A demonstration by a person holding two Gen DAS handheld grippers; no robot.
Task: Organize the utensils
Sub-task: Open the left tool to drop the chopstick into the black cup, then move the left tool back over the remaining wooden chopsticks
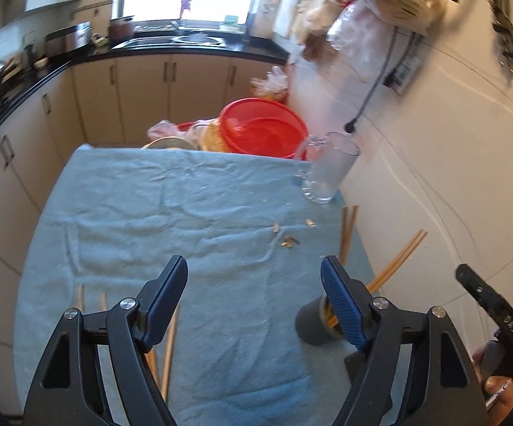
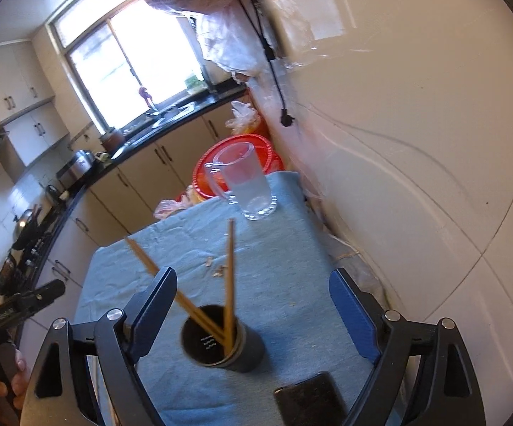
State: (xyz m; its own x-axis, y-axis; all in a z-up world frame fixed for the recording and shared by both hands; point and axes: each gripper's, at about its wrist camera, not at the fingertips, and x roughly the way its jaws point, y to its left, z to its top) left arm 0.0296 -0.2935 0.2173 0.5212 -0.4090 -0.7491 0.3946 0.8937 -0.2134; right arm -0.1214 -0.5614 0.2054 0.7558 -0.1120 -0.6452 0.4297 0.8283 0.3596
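The bench is covered with a wrinkled light blue cloth (image 1: 192, 213), and on it stands a dark grey round holder cup (image 2: 222, 342) with two pairs of wooden chopsticks (image 2: 229, 277) leaning out of its mouth. The right hand-held gripper (image 2: 253, 305) hangs above this cup with its two blue-padded fingers wide apart, and nothing is between them. The left hand-held gripper (image 1: 254, 296) is also spread wide and holds nothing. Under its left finger some more loose wooden chopsticks (image 1: 167, 351) lie flat on the cloth, near the front left side of the bench. In the left wrist view the dark cup is partly hidden behind the right finger of that gripper. A clear glass mug with a handle (image 1: 329, 168) stands upright at the far right corner of the cloth, close to the white wall. A few small wood-coloured crumbs (image 1: 288, 243) lie on the cloth between the mug and the cup. Behind the bench there is a big red plastic basin (image 1: 263, 127). A flat black object (image 2: 309, 399) lies just in front of the cup.
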